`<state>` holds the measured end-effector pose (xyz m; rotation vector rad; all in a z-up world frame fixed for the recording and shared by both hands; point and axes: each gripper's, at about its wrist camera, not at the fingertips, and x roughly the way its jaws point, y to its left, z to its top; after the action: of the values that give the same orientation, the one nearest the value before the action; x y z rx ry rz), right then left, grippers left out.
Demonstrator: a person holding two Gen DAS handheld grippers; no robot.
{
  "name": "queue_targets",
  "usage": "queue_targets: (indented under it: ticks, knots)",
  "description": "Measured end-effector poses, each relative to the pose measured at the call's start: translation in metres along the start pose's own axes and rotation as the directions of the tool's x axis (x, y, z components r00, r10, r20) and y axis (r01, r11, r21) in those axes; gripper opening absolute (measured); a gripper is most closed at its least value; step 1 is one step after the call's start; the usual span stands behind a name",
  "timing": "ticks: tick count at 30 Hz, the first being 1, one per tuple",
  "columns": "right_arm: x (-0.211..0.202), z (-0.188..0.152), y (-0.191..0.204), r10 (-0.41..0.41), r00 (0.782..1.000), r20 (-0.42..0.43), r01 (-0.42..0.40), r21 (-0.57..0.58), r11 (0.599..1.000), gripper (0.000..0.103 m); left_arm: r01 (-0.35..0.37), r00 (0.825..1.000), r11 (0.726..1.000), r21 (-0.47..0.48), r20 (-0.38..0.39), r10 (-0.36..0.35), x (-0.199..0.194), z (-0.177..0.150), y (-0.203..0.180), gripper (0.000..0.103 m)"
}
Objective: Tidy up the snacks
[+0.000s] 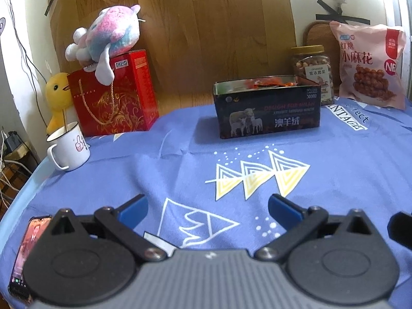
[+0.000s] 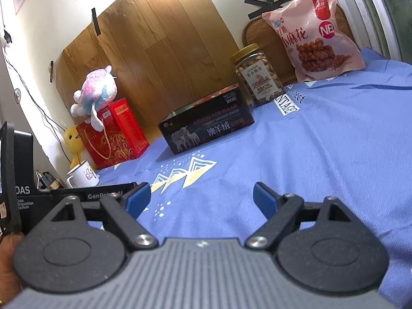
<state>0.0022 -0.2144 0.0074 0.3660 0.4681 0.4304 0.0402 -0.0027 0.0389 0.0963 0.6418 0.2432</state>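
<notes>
Both tongs hang over the near part of the blue-clothed tabletop (image 1: 334, 159). The left gripper (image 1: 208, 207) has its blue pads spread wide with only cloth between them, and the right gripper (image 2: 202, 197) is likewise released and grasps nothing. From them to the tin, the middle of the tabletop is bare cloth, and its right side is also free. A phone (image 1: 23, 257) lies at the near left edge, beside the left gripper. An open dark tin (image 1: 267, 108) with orange packets inside stands toward the far edge, about mid-width. Behind it to the right, a nut jar (image 1: 312, 72) and a pink snack bag (image 1: 370, 67) lean near the far right corner. Along the left edge stand a white mug (image 1: 69, 149), a red gift box (image 1: 116, 95) topped by a plush toy (image 1: 108, 36), and a yellow duck (image 1: 58, 97).
</notes>
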Motion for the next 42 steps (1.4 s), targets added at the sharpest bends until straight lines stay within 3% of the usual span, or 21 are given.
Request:
queue_targets:
  ticks: [42]
  knots:
    - [0.007,-0.003,-0.009,0.0,1.0,-0.029,0.001,0.037,0.999,0.089,0.008,0.993,1.0,0.019,-0.12,-0.006,0.02,-0.013,-0.003,0.103]
